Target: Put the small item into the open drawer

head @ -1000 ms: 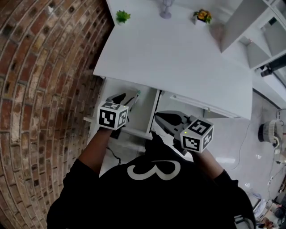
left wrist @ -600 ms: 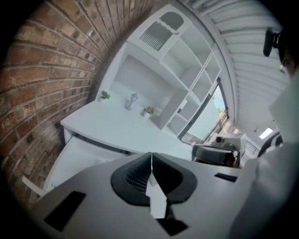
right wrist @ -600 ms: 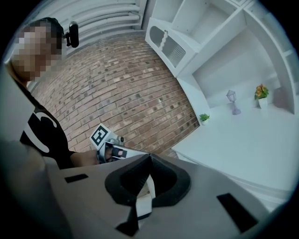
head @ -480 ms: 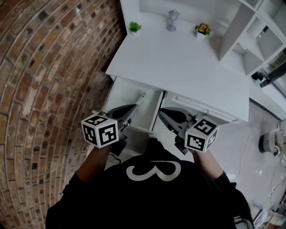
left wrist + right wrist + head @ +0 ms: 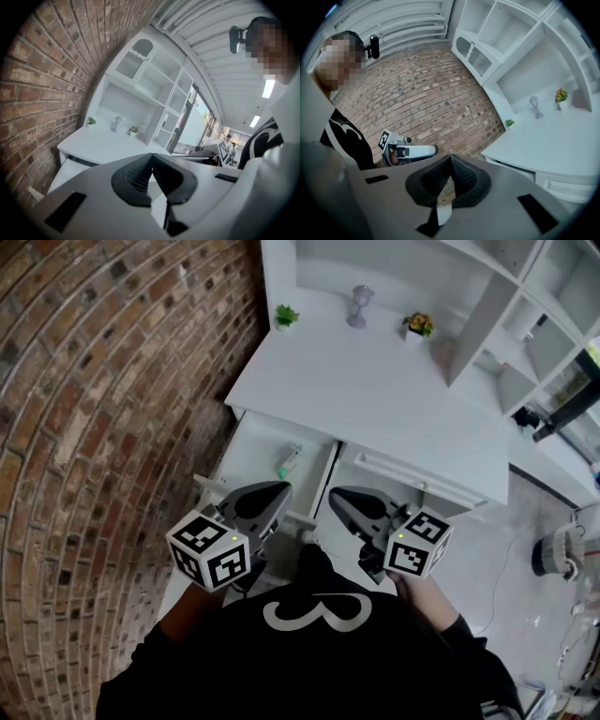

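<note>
The small item (image 5: 289, 461), a slim white piece with a green tip, lies inside the open left drawer (image 5: 251, 448) under the white desk (image 5: 375, 390). My left gripper (image 5: 281, 488) hovers at the drawer's near edge, just short of the item, its jaws shut with nothing between them. My right gripper (image 5: 335, 493) is beside it in front of the right drawer front (image 5: 412, 482), also shut and empty. In the left gripper view the left gripper (image 5: 152, 154) points over the desk. In the right gripper view the right gripper (image 5: 451, 157) has its tips together.
A brick wall (image 5: 112, 381) runs close along the drawer's left side. On the desk's back edge stand a small green plant (image 5: 286, 315), a grey figurine (image 5: 357, 306) and a flower pot (image 5: 418, 326). White shelving (image 5: 525, 324) rises on the right.
The left gripper has drawn back out of the drawer toward the person and its jaws have closed. The small item stays in the drawer. The right gripper has barely moved.
</note>
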A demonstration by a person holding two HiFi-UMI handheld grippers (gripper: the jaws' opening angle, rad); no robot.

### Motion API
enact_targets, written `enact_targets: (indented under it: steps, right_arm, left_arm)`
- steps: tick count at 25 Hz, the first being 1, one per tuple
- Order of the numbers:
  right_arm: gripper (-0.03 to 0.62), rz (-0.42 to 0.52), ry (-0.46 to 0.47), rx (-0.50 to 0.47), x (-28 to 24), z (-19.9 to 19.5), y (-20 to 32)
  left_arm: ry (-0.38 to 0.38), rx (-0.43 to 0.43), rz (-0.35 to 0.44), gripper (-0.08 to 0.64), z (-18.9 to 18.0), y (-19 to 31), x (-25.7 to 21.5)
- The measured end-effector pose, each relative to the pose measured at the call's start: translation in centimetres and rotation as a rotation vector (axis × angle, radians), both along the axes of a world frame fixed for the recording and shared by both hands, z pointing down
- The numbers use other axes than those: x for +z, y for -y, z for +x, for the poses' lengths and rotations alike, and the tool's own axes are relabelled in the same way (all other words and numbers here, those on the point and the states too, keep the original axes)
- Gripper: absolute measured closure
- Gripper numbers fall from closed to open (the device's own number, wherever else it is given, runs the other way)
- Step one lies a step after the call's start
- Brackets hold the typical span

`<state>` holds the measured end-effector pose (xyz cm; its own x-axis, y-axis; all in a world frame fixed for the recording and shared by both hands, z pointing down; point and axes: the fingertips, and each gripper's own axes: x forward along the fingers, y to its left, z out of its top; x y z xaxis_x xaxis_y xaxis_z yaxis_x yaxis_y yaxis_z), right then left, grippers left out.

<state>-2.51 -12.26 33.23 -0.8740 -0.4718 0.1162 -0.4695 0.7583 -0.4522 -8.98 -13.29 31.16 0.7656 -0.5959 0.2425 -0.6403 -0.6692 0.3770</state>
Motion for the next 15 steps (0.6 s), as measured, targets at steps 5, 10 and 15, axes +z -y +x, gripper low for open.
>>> enact_targets:
  steps: [5,10,15]
  right_arm:
    - [0.584,0.051,-0.001,-0.003,-0.9,-0.3,-1.5]
    - [0.584,0.056,-0.004,-0.001,-1.2,-0.1,-2.4]
    - [0.584,0.055,-0.015,0.006,-0.9,0.0,-3.0]
  left_arm:
    - [-0.023,0.012,0.009,0.557,-0.1,-1.6,-0.5]
    - [-0.024,0.001,0.028,0.557,-0.3,-2.5,-0.8]
    - [-0.034,0.002,0.021,0.557,-0.3,-3.0,-0.4]
